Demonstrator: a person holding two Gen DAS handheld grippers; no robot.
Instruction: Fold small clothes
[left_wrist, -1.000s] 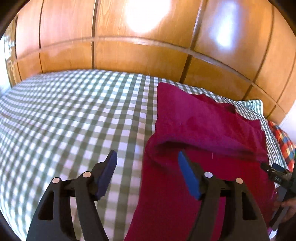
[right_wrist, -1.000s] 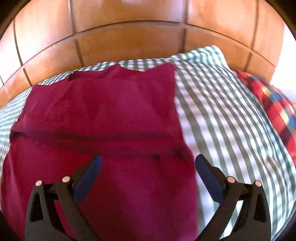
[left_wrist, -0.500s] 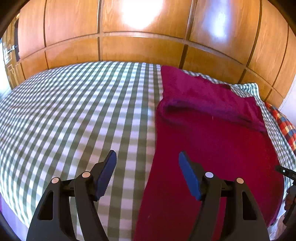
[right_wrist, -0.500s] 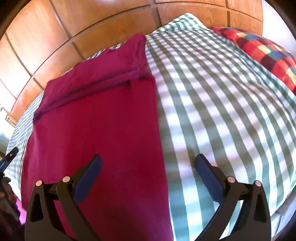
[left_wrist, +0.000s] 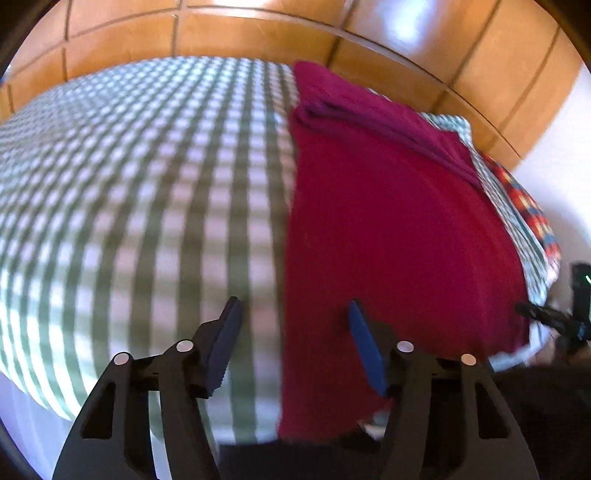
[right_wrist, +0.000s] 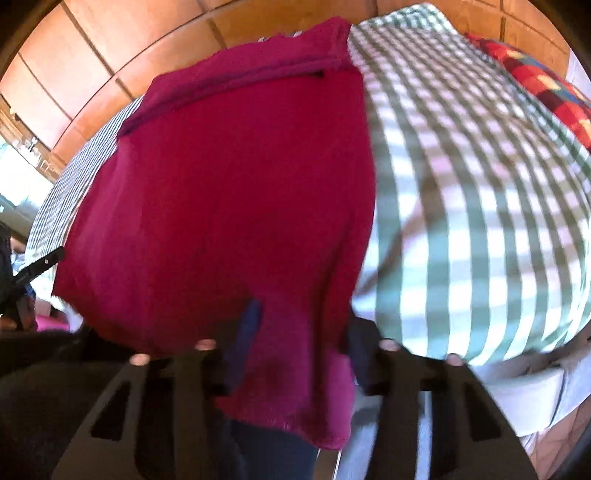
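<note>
- Right claw: jaws closing, with the near right corner of the crimson garment between them; the blur hides whether the pads already press on the cloth. Presumably this corner is taken as one of the two lifting points of a fold.
- Left claw: jaws closing and not yet on anything; they straddle the garment's left edge, one finger over the checked bedspread, the other over the crimson cloth. This placement suits a pinch on the near left corner.
- Crimson garment: lies flat along the near edge of the bed, its near hem drooping over that edge. The far end is already doubled back into a folded band towards the far edge, so the near half probably goes over next.
- Checked bedspread: carries the garment and shows on both sides of it.
- Plaid pillow: at the far right corner, apart from the garment.
- Wooden panelling: stands behind the far edge.
</note>
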